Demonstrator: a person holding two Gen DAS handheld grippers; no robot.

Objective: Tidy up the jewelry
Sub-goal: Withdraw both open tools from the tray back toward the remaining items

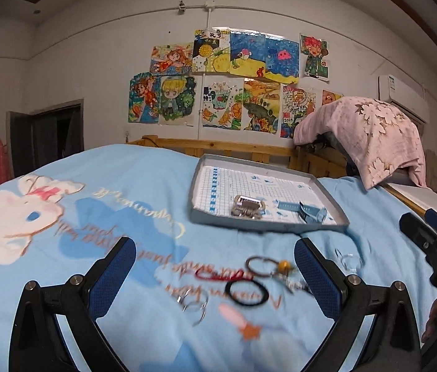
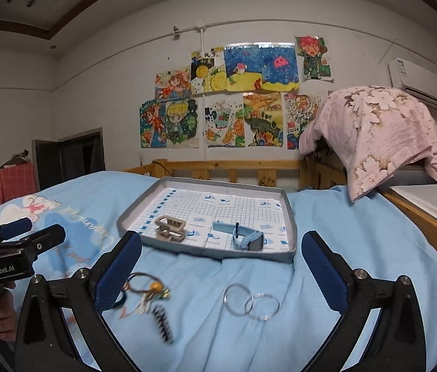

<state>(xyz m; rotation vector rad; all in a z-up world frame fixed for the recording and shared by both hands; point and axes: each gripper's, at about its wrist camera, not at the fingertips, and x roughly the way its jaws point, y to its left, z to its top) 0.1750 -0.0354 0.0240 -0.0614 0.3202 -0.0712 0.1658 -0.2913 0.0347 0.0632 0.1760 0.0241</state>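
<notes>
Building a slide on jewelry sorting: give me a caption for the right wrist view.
Open right gripper above two rings on a blue bedsheet; a tray beyond holds a watch.

1. A light blue bed sheet [image 2: 358,232] covers the bed. It has a white bunny picture [image 1: 16,214] and curly writing on it.
2. A wooden bed rail [image 2: 234,167] runs along the far side of the bed.
3. Many bright drawings [image 2: 234,99] hang on the white wall.
4. A pink flowery blanket [image 2: 382,130] hangs over something at the right.
5. A white air conditioner [image 2: 416,76] sits high on the wall.
6. A dark doorway [image 1: 54,133] is at the left.
</notes>
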